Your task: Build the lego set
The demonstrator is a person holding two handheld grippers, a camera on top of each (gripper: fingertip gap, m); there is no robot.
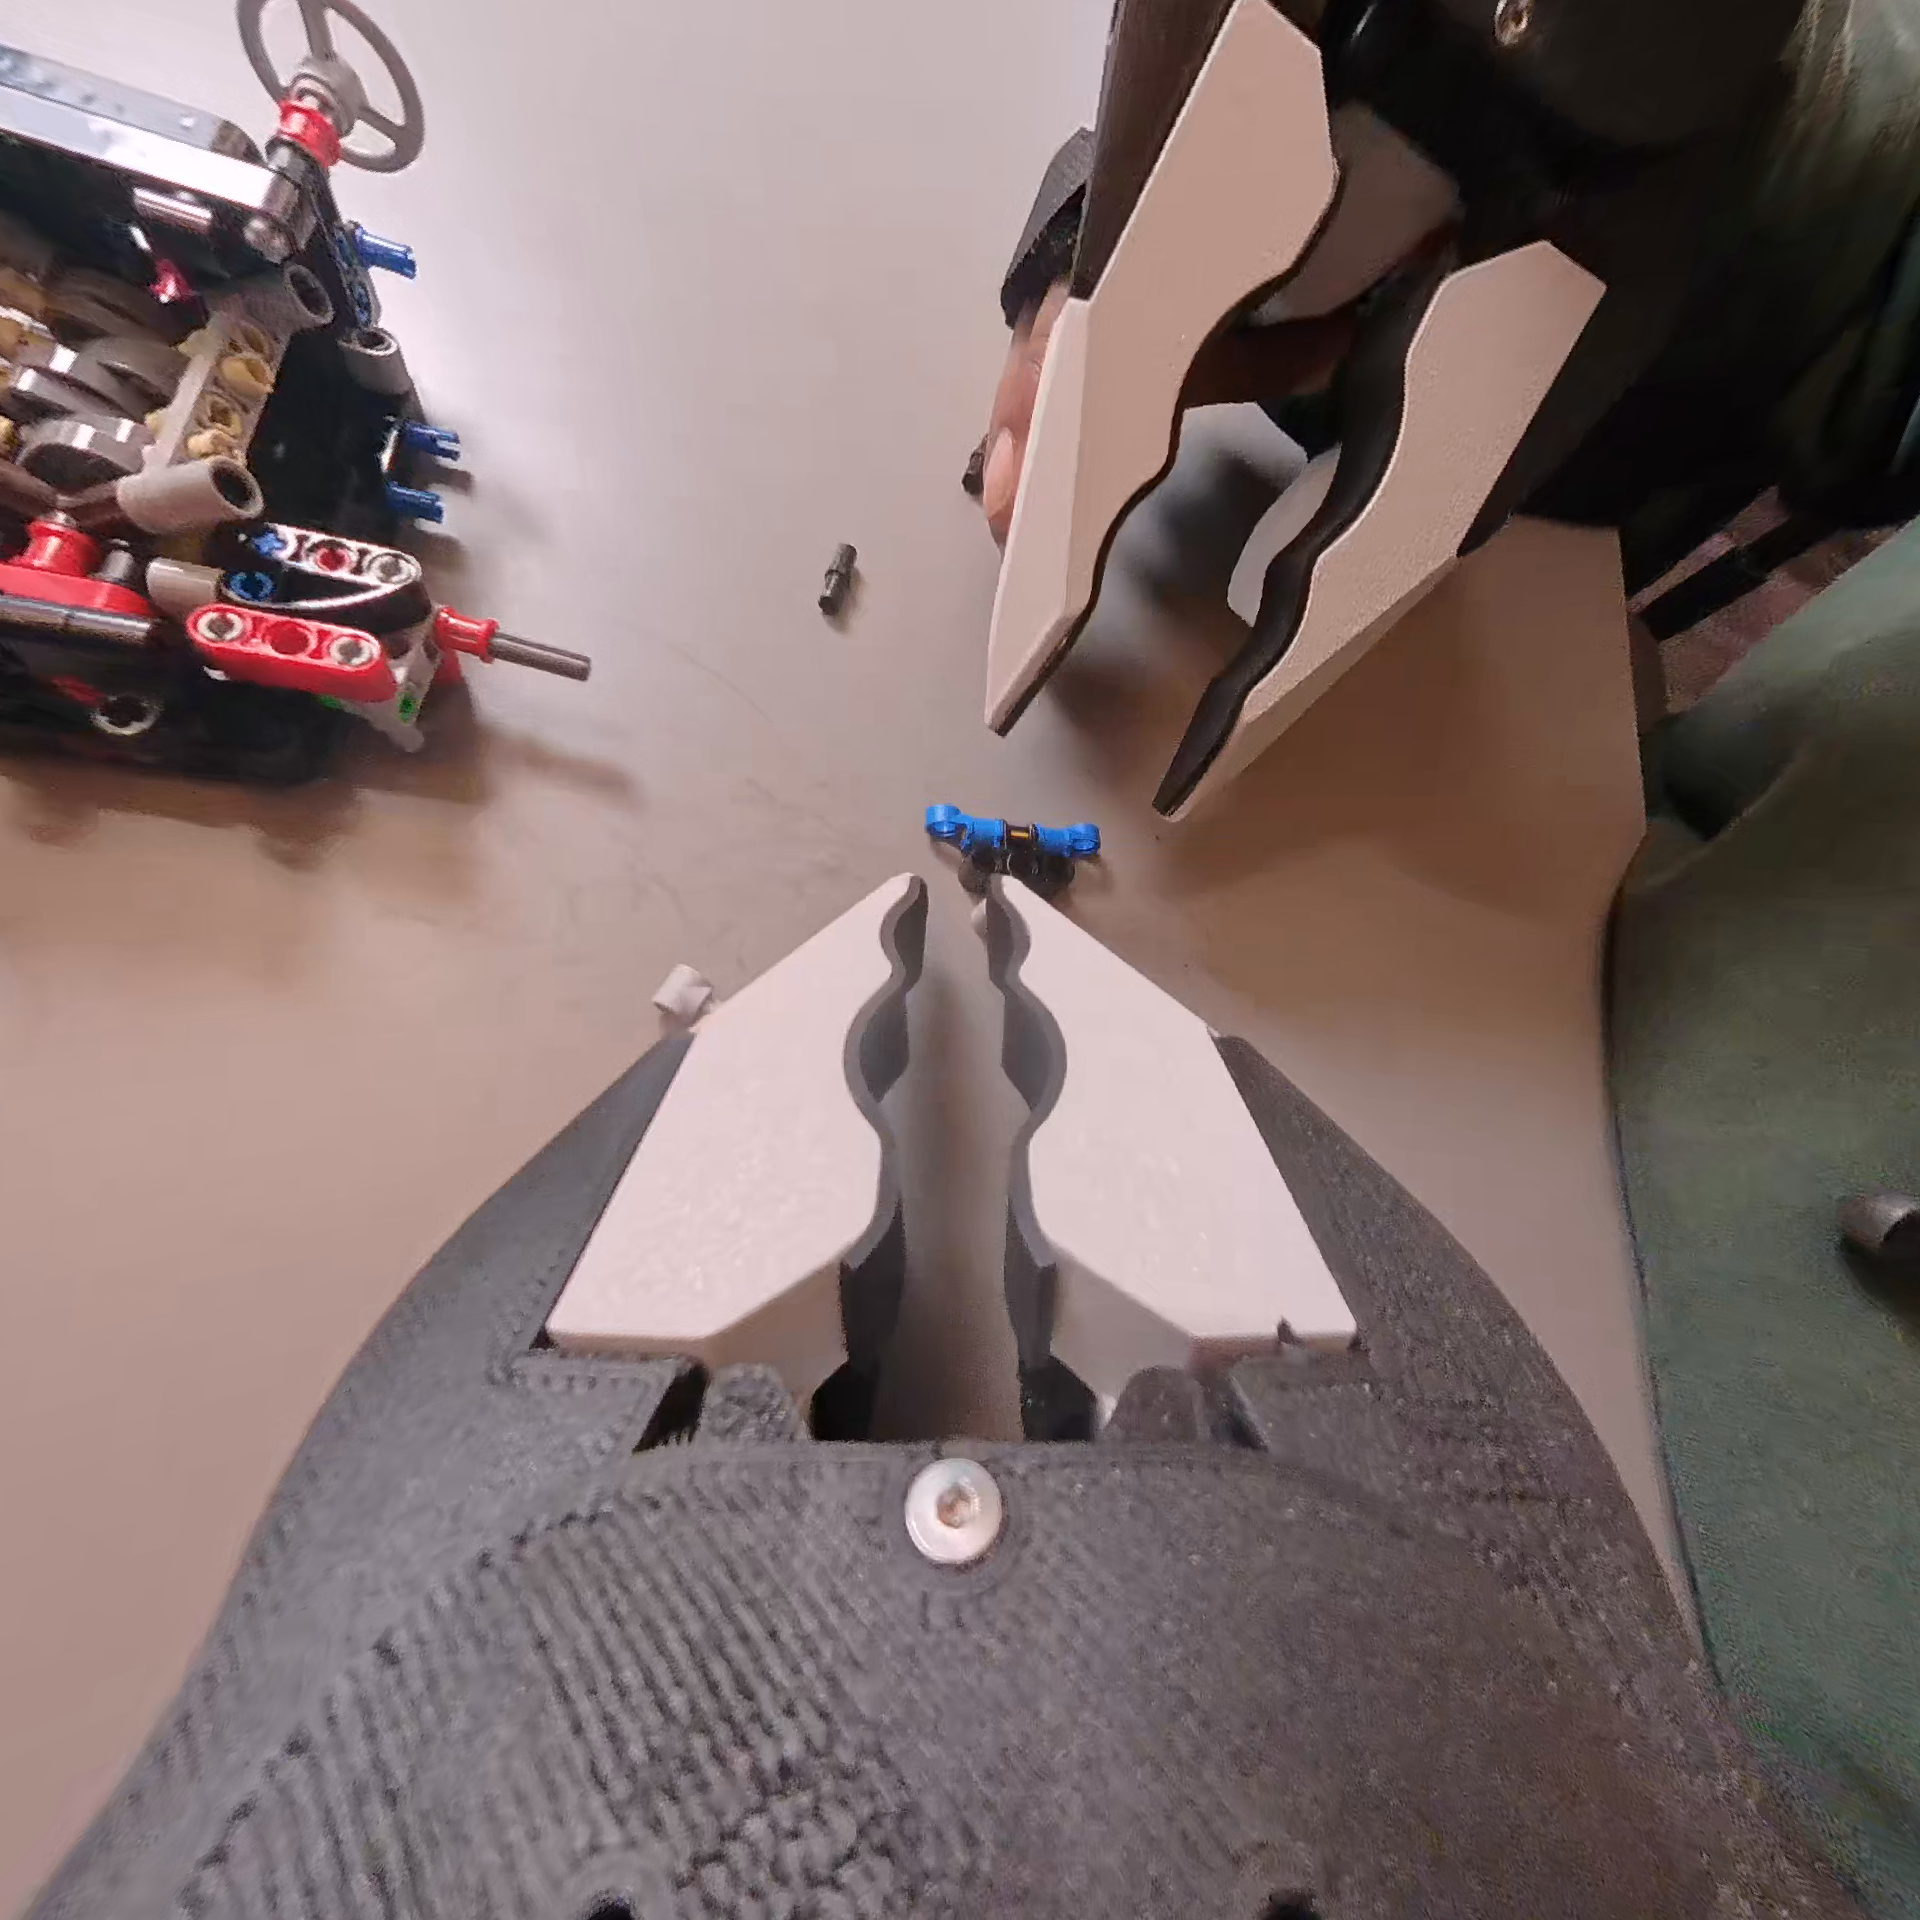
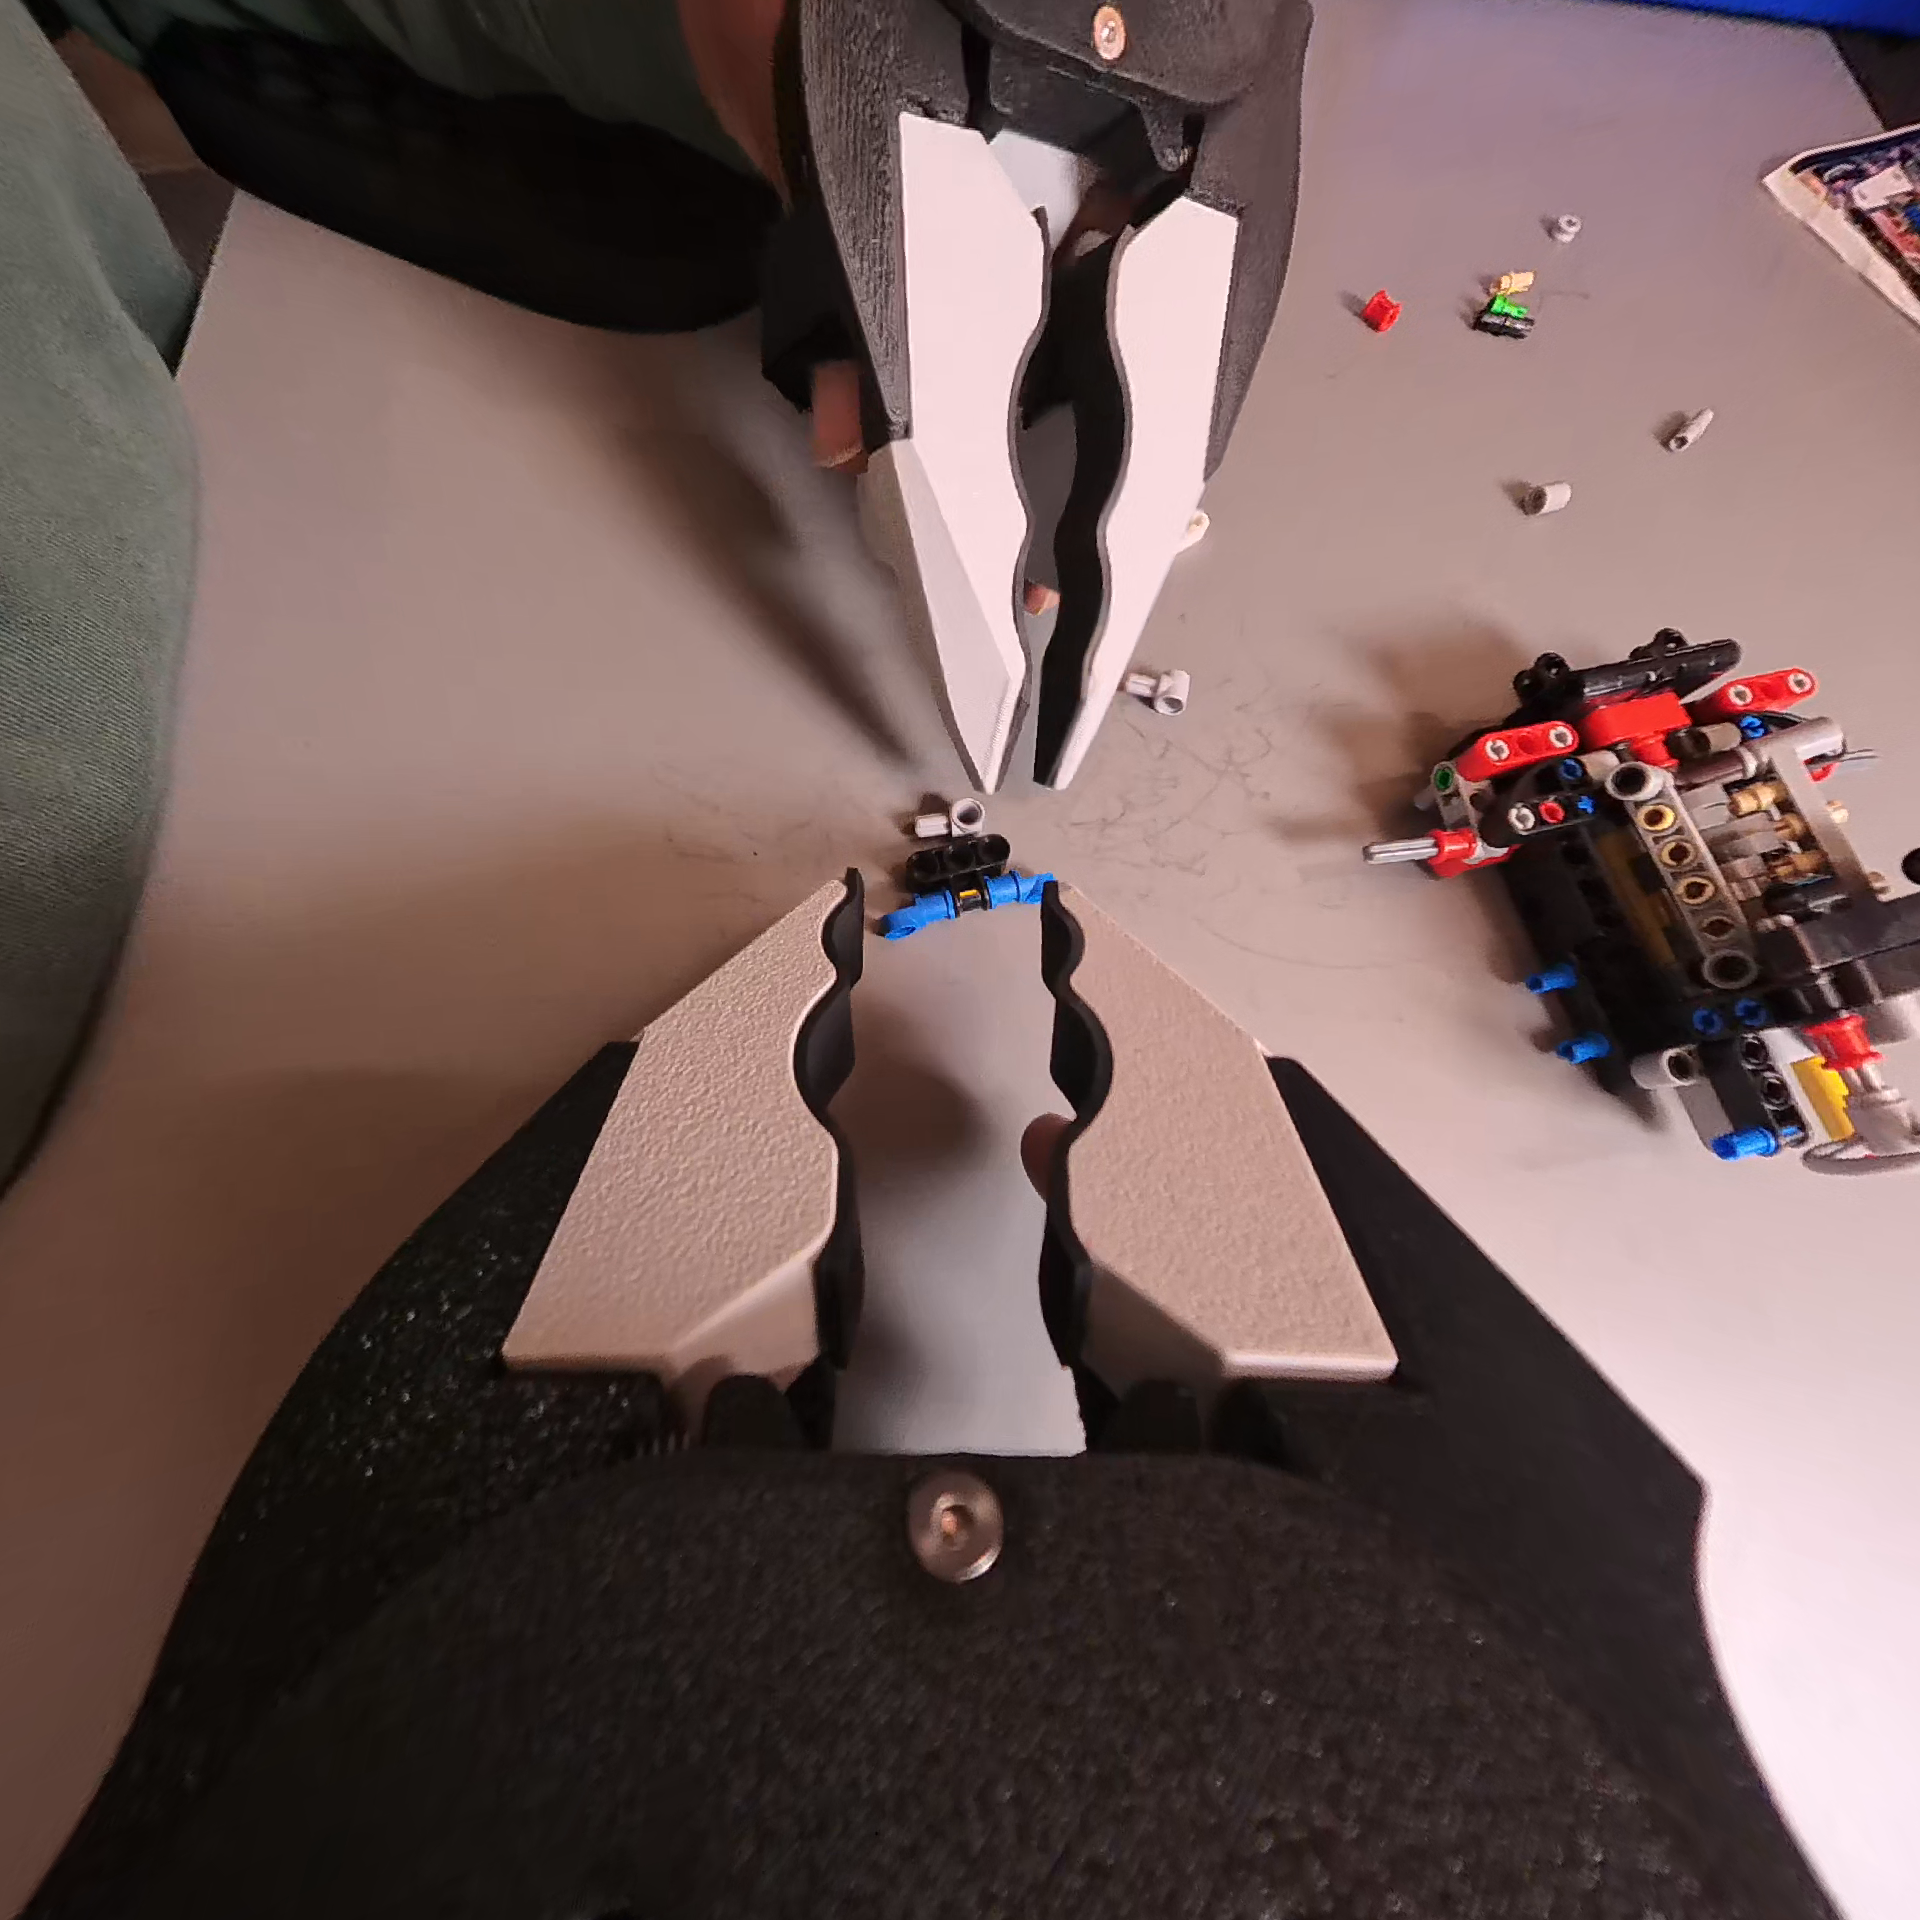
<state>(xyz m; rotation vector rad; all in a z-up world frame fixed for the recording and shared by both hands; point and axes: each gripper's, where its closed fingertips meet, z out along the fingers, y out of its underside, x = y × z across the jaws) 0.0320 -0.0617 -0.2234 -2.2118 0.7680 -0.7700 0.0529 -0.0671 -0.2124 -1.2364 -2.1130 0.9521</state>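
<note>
A small blue and black lego subassembly [image 1: 1013, 831] lies on the pale table. In the right wrist view the subassembly [image 2: 966, 891] sits between the tips of my right gripper [image 2: 951, 902], which is open around it and low on the table. My left gripper [image 1: 958, 891] faces it from the opposite side, its jaws a narrow gap apart and empty. A small grey connector [image 2: 951, 818] lies between the left tips and the subassembly. The right gripper [image 1: 1086, 764] also shows in the left wrist view. The part-built lego car chassis [image 1: 208, 468] stands off to the side; it also shows in the right wrist view [image 2: 1683, 914].
A loose black pin [image 1: 836, 579] and a grey connector [image 1: 683, 987] lie near the left gripper. Several small loose pieces, such as a red one [image 2: 1380, 309] and a grey one [image 2: 1545, 497], lie beyond the chassis, with a booklet [image 2: 1860, 208]. The table edge [image 1: 1631, 727] runs close by. Left and right tips are no more than a few centimetres apart. My left gripper's tips are some 5 centimeters from the grey connector [image 1: 683, 987]. My right wrist view [image 2: 1175, 691] looks at it from another angle.
</note>
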